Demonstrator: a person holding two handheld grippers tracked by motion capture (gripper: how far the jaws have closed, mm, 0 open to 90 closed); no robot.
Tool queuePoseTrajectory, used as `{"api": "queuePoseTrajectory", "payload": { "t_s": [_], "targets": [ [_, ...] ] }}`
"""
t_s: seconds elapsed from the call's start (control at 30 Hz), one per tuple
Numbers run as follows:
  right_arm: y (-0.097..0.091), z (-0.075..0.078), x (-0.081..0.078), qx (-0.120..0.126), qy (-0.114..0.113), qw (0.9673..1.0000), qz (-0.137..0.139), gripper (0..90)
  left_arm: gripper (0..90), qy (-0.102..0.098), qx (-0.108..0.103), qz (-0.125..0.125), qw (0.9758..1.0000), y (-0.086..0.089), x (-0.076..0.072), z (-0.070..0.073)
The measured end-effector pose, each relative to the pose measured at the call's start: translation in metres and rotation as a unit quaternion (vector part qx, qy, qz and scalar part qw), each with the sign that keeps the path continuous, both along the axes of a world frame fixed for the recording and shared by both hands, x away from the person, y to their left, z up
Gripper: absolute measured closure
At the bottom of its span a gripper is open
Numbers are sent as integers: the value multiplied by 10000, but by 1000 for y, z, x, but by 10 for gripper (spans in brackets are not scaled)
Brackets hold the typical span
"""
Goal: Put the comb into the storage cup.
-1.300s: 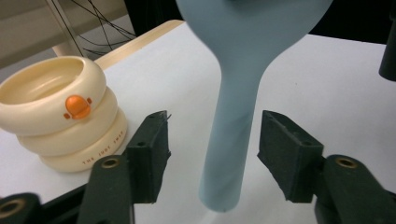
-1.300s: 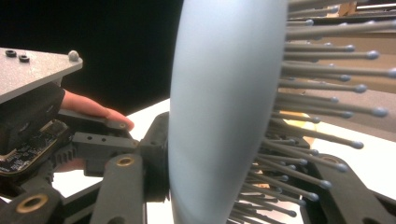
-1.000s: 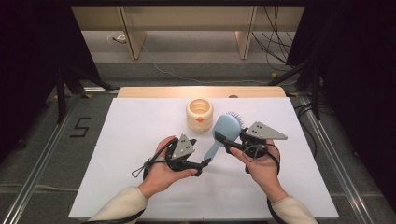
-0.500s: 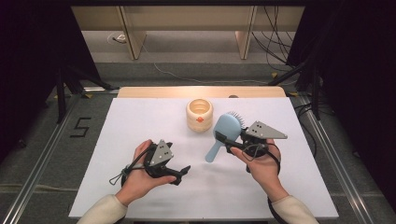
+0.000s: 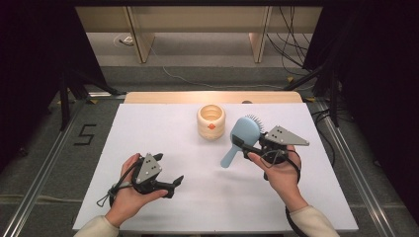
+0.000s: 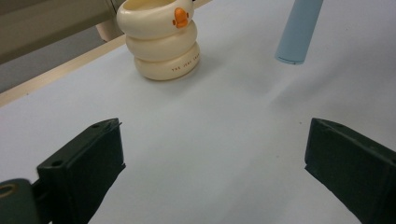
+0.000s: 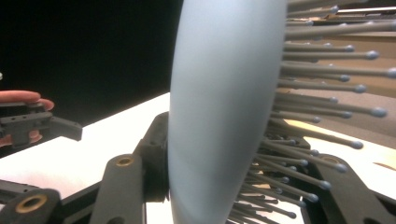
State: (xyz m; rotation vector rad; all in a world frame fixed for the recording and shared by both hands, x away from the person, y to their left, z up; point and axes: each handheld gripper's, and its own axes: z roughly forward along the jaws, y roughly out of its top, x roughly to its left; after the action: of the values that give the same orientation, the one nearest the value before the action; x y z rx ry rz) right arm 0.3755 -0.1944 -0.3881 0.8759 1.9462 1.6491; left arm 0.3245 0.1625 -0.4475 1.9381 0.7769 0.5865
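My right gripper (image 5: 243, 143) is shut on a light blue hairbrush (image 5: 245, 131) at the neck below its head and holds it above the white table, handle (image 5: 228, 159) hanging down to the left. In the right gripper view the brush (image 7: 219, 116) stands between the jaws with its bristles pointing right. My left gripper (image 5: 171, 183) lies low over the table at the front left. Its jaws have just been opening and stand wide, with nothing between them (image 6: 210, 158). A cream ringed cup (image 5: 211, 122) with an orange bill stands at the back middle; the left gripper view shows this cup (image 6: 161, 42) and the brush handle (image 6: 299, 32).
The white table top (image 5: 163, 133) ends in a wooden strip (image 5: 168, 97) at the back. Metal rails run along both sides, a "5" (image 5: 85, 134) is marked on the floor at the left, and cables (image 5: 291, 44) lie behind the table.
My left gripper has drawn away from the brush handle, leftward and toward the front edge, and its jaws stand wider. The right hand and the brush have stayed put.
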Motion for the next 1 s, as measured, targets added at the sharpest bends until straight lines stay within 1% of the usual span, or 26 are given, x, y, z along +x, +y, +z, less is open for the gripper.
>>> {"api": "queuePoseTrajectory", "payload": {
  "t_s": [0.1, 0.17, 0.23, 0.3, 0.37, 0.57, 0.77, 1.0],
  "targets": [
    [-1, 1, 0, -1, -2, 10000, -29, 510, 43, -15, 29, 19, 10000, 4, -4, -1],
    [-2, 2, 1, -6, -10, 10000, -57, 510, 50, 12, 13, 65, 10000, 6, -5, -2],
    [-3, 2, 2, -2, -7, 10000, -83, 510, 62, 92, -43, 94, 9999, 8, -5, -3],
    [-3, 3, 2, -20, -18, 9999, -106, 510, 64, 84, -4, 109, 9999, 9, -5, -4],
    [-3, 4, 3, -1, -41, 9999, -120, 510, 64, 95, -20, 124, 9999, 10, -6, -4],
    [-4, 9, 5, 41, -69, 9999, -151, 510, 64, 88, 110, 156, 9998, 12, -3, -7],
    [-4, 13, 8, 57, -101, 9998, -182, 510, 65, 113, 135, 241, 9996, 14, 0, -9],
    [-2, 14, 11, 44, -97, 9997, -215, 511, 74, 146, 126, 233, 9995, 13, 1, -11]
  ]
}}
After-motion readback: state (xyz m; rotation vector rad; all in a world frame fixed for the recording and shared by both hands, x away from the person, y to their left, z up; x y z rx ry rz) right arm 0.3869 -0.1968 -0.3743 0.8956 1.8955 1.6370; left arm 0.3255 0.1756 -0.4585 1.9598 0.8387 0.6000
